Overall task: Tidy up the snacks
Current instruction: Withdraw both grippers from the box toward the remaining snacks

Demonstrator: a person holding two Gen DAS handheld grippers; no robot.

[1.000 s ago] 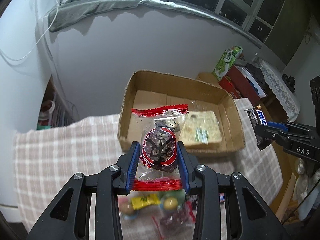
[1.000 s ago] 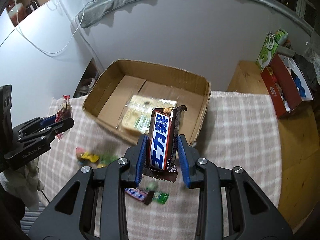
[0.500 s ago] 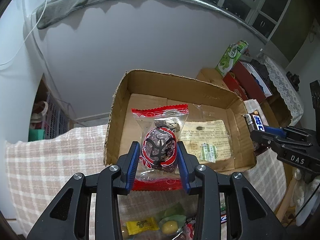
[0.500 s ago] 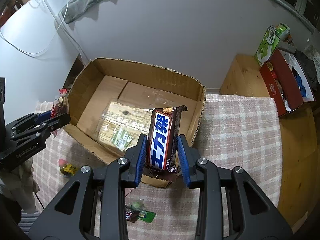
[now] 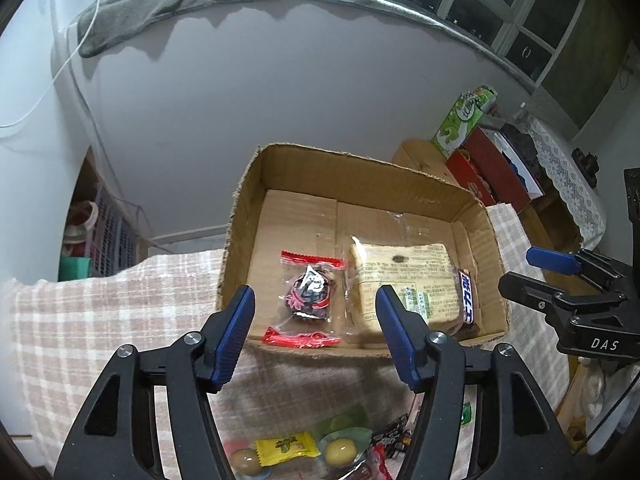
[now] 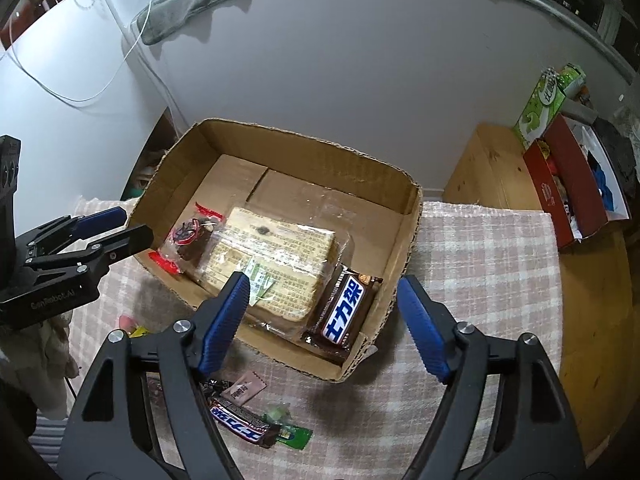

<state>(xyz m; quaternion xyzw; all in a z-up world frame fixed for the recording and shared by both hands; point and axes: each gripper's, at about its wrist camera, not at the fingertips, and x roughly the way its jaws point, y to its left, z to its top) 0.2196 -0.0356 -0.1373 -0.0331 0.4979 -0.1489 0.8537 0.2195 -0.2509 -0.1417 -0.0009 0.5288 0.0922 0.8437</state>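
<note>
Both claws, left claw (image 5: 314, 320) and right claw (image 6: 322, 312), released; chocolate bar (image 6: 344, 310) flat in box (image 6: 412, 216), long axis along right wall.

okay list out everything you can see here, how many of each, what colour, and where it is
cardboard box: one, brown, on the checked cloth
cracker pack: one, tan in clear wrap, middle of the box
plum candy bag: one, clear with red ends, in the box left of the crackers
chocolate bar: one, brown with blue and white label, in the box right of the crackers
second chocolate bar: one, same kind, on the cloth before the box
loose sweets: several, yellow, green, red, on the cloth in front
checked cloth: one, pink and white, over the table
red box: one, on the wooden stand at right
green carton: one, behind the red box
left gripper: open, empty
right gripper: open, empty
</note>
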